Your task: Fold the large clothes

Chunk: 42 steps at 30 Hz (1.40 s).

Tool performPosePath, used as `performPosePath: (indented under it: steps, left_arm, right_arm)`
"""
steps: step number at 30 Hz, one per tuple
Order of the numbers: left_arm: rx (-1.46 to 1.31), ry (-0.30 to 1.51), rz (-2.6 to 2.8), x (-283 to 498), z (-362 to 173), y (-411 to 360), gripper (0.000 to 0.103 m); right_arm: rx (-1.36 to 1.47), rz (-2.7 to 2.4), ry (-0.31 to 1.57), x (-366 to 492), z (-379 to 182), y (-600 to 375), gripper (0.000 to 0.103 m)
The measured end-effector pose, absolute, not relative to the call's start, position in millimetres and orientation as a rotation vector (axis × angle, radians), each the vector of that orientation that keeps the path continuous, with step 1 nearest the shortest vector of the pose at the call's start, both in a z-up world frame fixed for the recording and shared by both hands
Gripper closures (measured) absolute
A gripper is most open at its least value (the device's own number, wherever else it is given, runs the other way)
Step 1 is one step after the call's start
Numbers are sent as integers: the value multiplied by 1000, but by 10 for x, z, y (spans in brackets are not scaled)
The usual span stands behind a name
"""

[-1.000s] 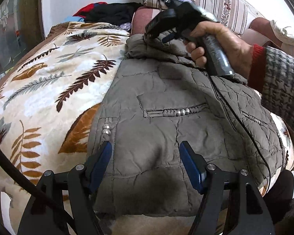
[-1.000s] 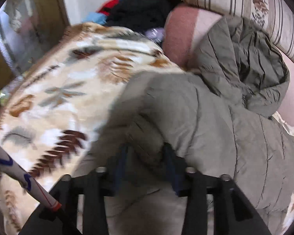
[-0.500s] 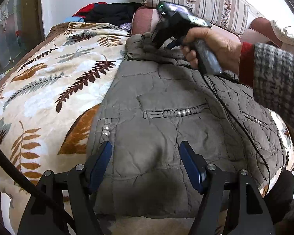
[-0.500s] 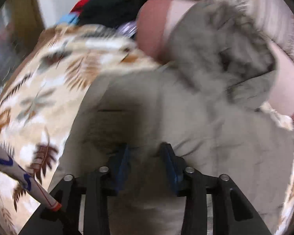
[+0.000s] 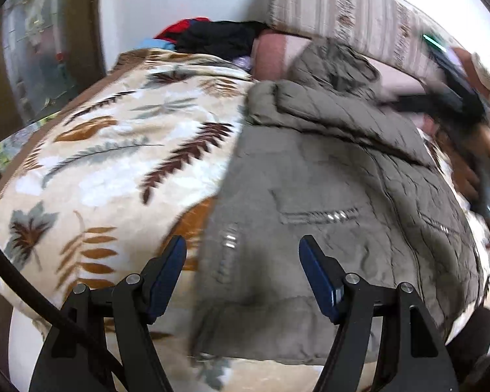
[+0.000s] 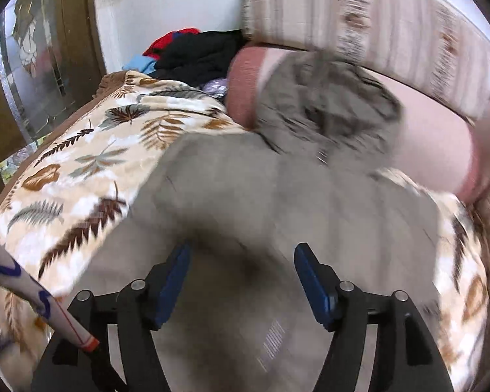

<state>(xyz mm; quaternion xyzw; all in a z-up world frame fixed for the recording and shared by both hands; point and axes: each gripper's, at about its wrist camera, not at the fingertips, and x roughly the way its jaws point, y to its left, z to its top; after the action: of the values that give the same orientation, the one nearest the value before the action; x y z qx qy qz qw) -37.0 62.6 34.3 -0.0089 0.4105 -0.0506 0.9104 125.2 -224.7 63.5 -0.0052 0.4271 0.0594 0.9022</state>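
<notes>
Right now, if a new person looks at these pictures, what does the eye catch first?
First comes the olive quilted jacket, spread flat over the right half of the leaf-print blanket with its hood lying against a pink cushion. Next, the blue-padded left gripper hovers open over the jacket's near hem. The right gripper is opening above the jacket, with nothing pinched between its pads.

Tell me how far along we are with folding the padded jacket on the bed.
Early. Done: the olive jacket lies flat, front up, on the leaf-print blanket, one sleeve folded across its chest. In hand: nothing; the left gripper hovers open over the hem, and the right gripper has its jaws opening, pads off the fabric. Left: the hood and folding the body.
</notes>
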Motion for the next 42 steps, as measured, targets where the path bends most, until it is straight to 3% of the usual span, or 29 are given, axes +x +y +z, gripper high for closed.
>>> performPosePath:
  steps: [8, 14, 19, 23, 30, 31, 32, 33, 34, 35, 37, 42]
  left_arm:
    - [-125, 931, -56, -117, 307, 1074, 29]
    - [-250, 1072, -150, 236, -48, 1145, 28]
    - [-378, 1173, -290, 410, -396, 1038, 28]
    - [-456, 1163, -342, 398, -497, 964, 17]
    - [-453, 1193, -361, 251, -508, 783, 17]
    - [-431, 1205, -357, 229, -504, 723, 29]
    - [-414, 1219, -350, 222, -510, 690, 52]
    - [-399, 1239, -340, 209, -520, 639, 60]
    - [-408, 1247, -345, 197, -510, 589, 69]
    - [-412, 1244, -343, 184, -482, 565, 72]
    - [-390, 1228, -336, 128, -387, 517, 74]
    - [-313, 1209, -348, -150, -239, 488, 73]
  right_arm:
    - [157, -101, 944, 115, 485, -3836, 18]
    - [351, -224, 981, -500, 91, -4676, 17]
    - [548, -171, 986, -720, -219, -4915, 17]
    - [621, -98, 995, -761, -413, -4837, 17]
    - [619, -22, 1013, -827, -674, -4512, 18]
    - [590, -29, 1017, -843, -659, -4457, 25]
    - [571, -32, 1023, -846, -649, -4435, 43]
    - [563, -17, 1030, -845, -625, -4416, 52]
    - [574, -5, 1024, -862, -583, -4426, 69]
    - [588, 5, 1018, -876, -545, -4459, 78]
    - [597, 18, 998, -918, -457, -4480, 83]
    - [534, 36, 981, -1158, -282, -4446, 83]
